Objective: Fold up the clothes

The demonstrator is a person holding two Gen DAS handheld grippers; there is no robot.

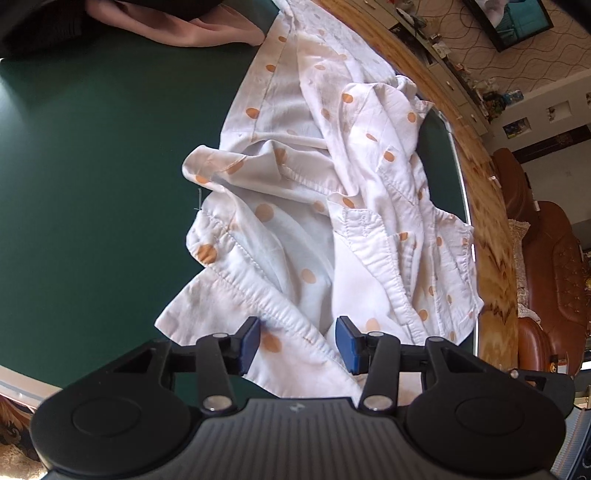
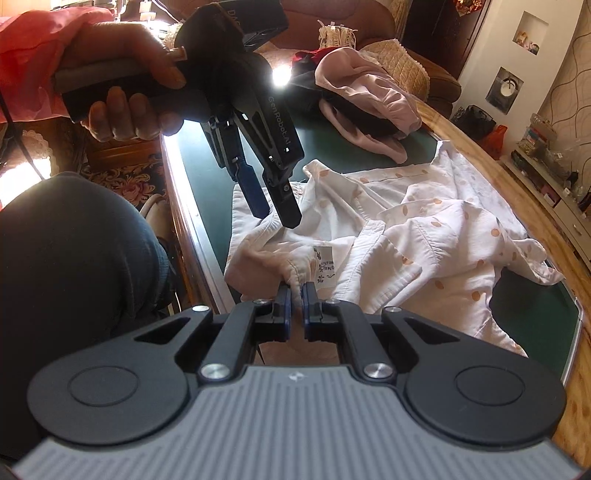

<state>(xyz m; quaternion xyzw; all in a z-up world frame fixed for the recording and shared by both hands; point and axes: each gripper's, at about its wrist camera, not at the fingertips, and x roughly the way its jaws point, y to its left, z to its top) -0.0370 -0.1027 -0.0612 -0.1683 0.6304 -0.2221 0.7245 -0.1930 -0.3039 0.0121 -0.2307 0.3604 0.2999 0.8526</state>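
A white shirt with orange dots [image 1: 306,177] lies crumpled on the green table [image 1: 92,166]. My left gripper [image 1: 301,341] hovers open over its near hem, a blue pad on each side of the cloth. From the right wrist view, the same shirt [image 2: 424,236] spreads to the right, and my right gripper [image 2: 296,295] is shut on a bunched fold near the collar label [image 2: 325,267]. The left gripper [image 2: 275,214] shows there too, held in a hand [image 2: 122,74] and pointing down at the shirt's edge.
A pink garment [image 2: 365,99] and dark clothes are heaped at the table's far end; the pink cloth [image 1: 173,26] also shows in the left wrist view. A wooden rim [image 1: 491,206] borders the table. A brown sofa [image 1: 550,266] stands beyond. A person's knee [image 2: 74,258] sits at the left.
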